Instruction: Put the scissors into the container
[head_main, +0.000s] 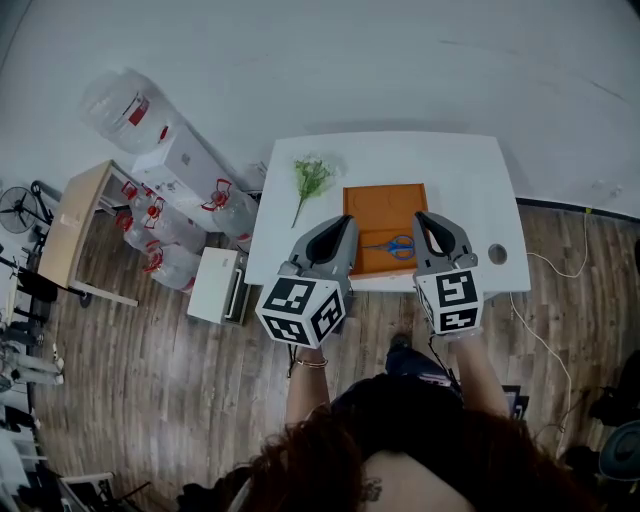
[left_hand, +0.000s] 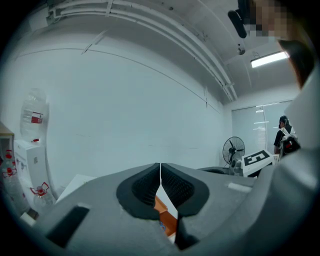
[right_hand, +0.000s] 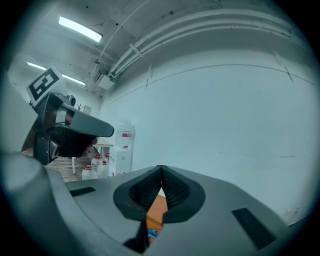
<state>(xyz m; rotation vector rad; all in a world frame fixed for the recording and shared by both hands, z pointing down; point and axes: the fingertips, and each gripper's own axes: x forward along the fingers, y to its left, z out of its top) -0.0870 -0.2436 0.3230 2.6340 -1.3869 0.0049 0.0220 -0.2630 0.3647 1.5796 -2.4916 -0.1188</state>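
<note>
Left hand-held gripper (head_main: 343, 225) and right hand-held gripper (head_main: 428, 220) are hovering at the near edge of the orange container (head_main: 385, 200) on the white tabletop (head_main: 460, 170) — jaws pressed together, gripping nothing — while blue-handled scissors (head_main: 398, 246) are lying inside it.

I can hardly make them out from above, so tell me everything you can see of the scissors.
The scissors are small, with blue handle loops and thin grey blades. They lie flat on the orange tray, near its front edge, with the blades pointing to the picture's left. Only the tray seems to touch them. The left gripper and right gripper, both shut, hang to either side of them.
</note>
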